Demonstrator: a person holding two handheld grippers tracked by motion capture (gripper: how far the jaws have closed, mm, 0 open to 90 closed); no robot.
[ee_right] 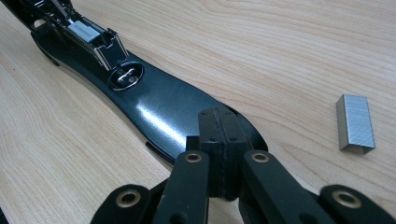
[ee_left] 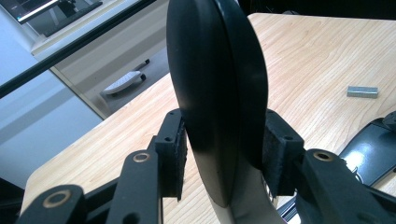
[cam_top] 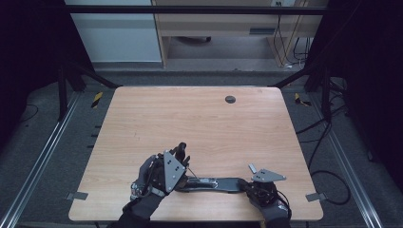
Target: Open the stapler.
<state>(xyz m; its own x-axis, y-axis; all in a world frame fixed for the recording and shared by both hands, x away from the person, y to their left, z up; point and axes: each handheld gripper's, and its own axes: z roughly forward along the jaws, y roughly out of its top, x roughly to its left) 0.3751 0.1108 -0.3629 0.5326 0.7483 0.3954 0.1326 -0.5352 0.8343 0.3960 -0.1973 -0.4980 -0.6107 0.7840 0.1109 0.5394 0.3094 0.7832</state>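
Note:
A black stapler lies opened near the table's front edge, its base [cam_top: 214, 183] flat on the wood. Its rounded top arm [ee_left: 210, 93] stands raised between the jaws of my left gripper [ee_left: 224, 154], both pads pressing on its sides. From above, the left gripper [cam_top: 178, 159] sits at the stapler's left end. My right gripper [ee_right: 219, 121] is shut, pads together, with its tips resting on the narrow front end of the base [ee_right: 159, 107]. The metal staple channel [ee_right: 88, 32] lies exposed farther along. A strip of staples [ee_right: 356, 122] lies loose on the table beside the right gripper.
A dark round grommet [cam_top: 230, 99] is set in the far part of the wooden table [cam_top: 190, 118]. Metal brackets [cam_top: 76, 195] stick out at the front corners. Cables [cam_top: 323, 142] trail on the floor at the right.

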